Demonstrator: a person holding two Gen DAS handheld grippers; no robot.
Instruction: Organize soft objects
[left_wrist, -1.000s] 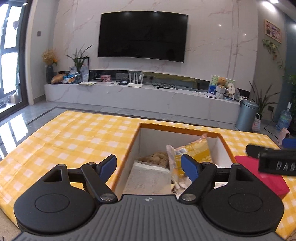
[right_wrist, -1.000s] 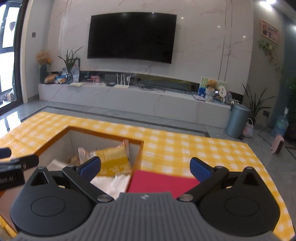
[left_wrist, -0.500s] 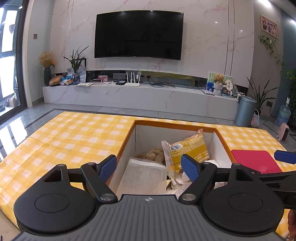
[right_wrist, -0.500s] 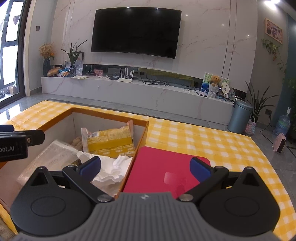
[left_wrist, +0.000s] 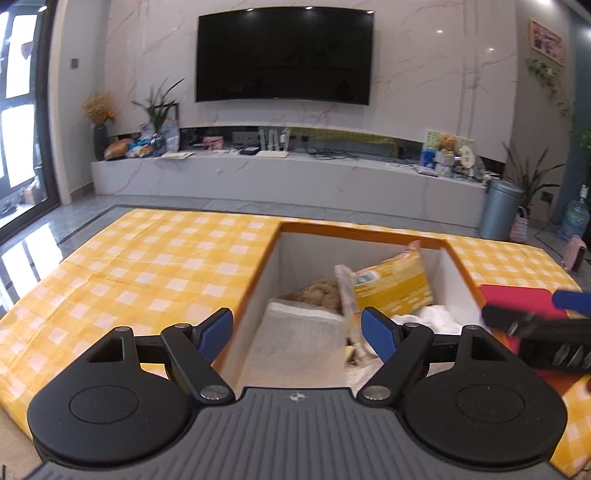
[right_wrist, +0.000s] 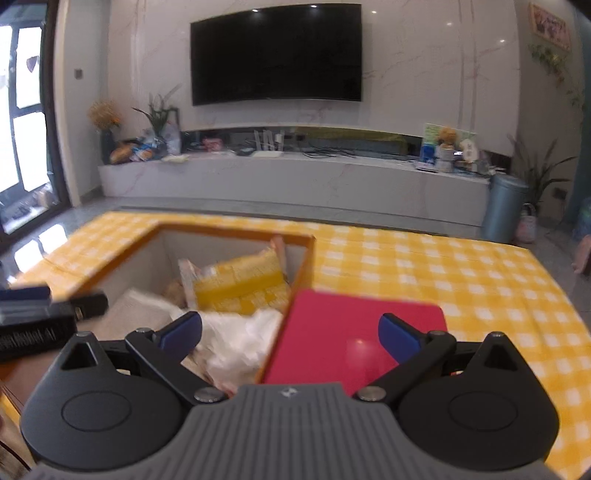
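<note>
Left wrist view. Left gripper (left_wrist: 297, 330) hovers with blue fingers (left_wrist: 216, 330) spread apart, nothing between the pads, over the near end of the white-walled box (left_wrist: 282, 258) sunk into the yellow checked table (left_wrist: 155, 269). Inside the box: a folded white mesh cloth (left_wrist: 295, 339) along the left wall, a tan plush toy (left_wrist: 319, 293) toward the far wall, a yellow snack bag (left_wrist: 391, 286) leaning upright against the right wall, crumpled white fabric (left_wrist: 432, 314) near the right near corner. Print on the bag is too small to read. A red mat (left_wrist: 517, 295) lies flat on the table just right of the box rim. The right gripper's black body crosses in from the right edge, blurred, over the mat's near part. Compared with half a second ago, that gripper covers more of the mat, and the view sits slightly farther back from the box.

Right wrist view. Right gripper (right_wrist: 290, 332) has its jaws wide but closing; the red mat's left edge and the box's right rim lie between them below, untouched. The left gripper's housing at the left edge bears white lettering, mirrored and blurred, ending in "AI". The frame is motion-blurred. The mat sits closer under the fingers than half a second ago.
</note>
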